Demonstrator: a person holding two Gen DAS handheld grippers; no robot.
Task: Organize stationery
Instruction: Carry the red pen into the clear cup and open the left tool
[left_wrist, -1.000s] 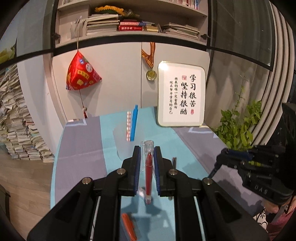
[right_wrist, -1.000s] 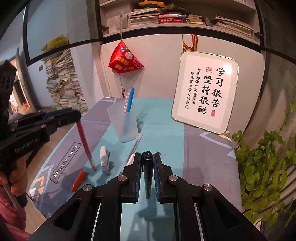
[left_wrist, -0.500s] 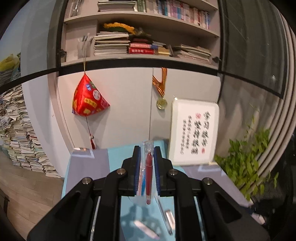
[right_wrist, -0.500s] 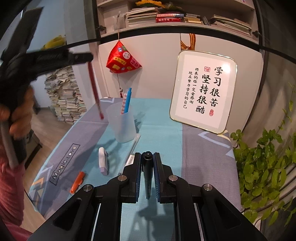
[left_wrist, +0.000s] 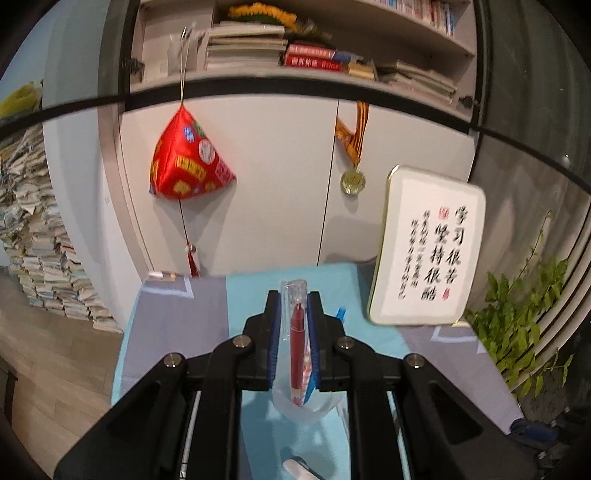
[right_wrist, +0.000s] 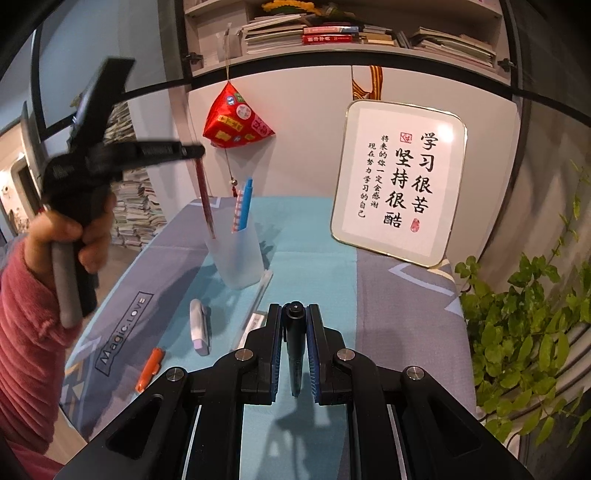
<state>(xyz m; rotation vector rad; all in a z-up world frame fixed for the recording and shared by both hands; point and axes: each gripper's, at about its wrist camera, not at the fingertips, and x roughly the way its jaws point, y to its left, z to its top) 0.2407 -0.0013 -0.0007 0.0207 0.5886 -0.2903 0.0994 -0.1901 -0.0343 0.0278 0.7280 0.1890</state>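
Red pen (left_wrist: 296, 354) w/ clear cap | left gripper (left_wrist: 294, 332) clamped on it | right gripper (right_wrist: 295, 347) clamps black pen (right_wrist: 295, 343)

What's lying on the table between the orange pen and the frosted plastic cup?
In the right wrist view, a white and lilac correction tape dispenser lies on the cloth between the orange pen and the frosted plastic cup; nothing else there.

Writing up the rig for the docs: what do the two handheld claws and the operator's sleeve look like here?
Both claws, left and right, are matte black plastic linkages with silver pivot screws and ribbed blue pads lining the inner faces. Seen from the right wrist view, the left unit has a pistol-style body with a grey handle. The sleeve is pinkish-red ribbed knit. No cables visible.
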